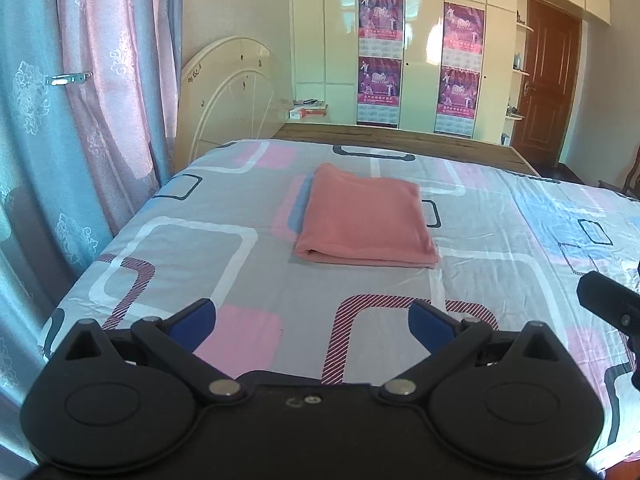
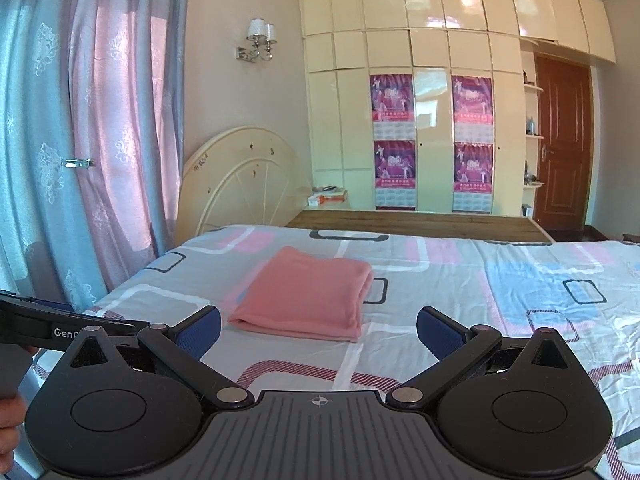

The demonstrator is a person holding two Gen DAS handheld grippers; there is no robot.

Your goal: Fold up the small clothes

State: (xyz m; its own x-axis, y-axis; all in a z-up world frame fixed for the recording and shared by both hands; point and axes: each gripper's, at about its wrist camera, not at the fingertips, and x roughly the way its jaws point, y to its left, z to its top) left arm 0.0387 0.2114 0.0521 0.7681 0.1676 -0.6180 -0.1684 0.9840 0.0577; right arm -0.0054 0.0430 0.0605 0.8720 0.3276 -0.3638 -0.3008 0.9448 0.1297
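Note:
A salmon-pink garment (image 1: 366, 220) (image 2: 306, 294) lies folded into a neat rectangle on the patterned bed sheet (image 1: 180, 256) (image 2: 500, 300). My left gripper (image 1: 312, 320) hovers over the sheet on the near side of the garment, jaws wide open and nothing between the blue pads (image 1: 192, 322). My right gripper (image 2: 319, 330) is also wide open and holds nothing, just short of the garment's near edge. The left gripper's body (image 2: 60, 330) shows at the left edge of the right wrist view, with part of a hand under it.
Blue and pink curtains (image 1: 80, 120) hang along the bed's left side. A cream headboard (image 2: 240, 180) leans at the far left, and a wooden bed end (image 2: 420, 224) runs along the far side. Wardrobe doors with posters (image 2: 432, 140) and a brown door (image 2: 564, 144) stand beyond.

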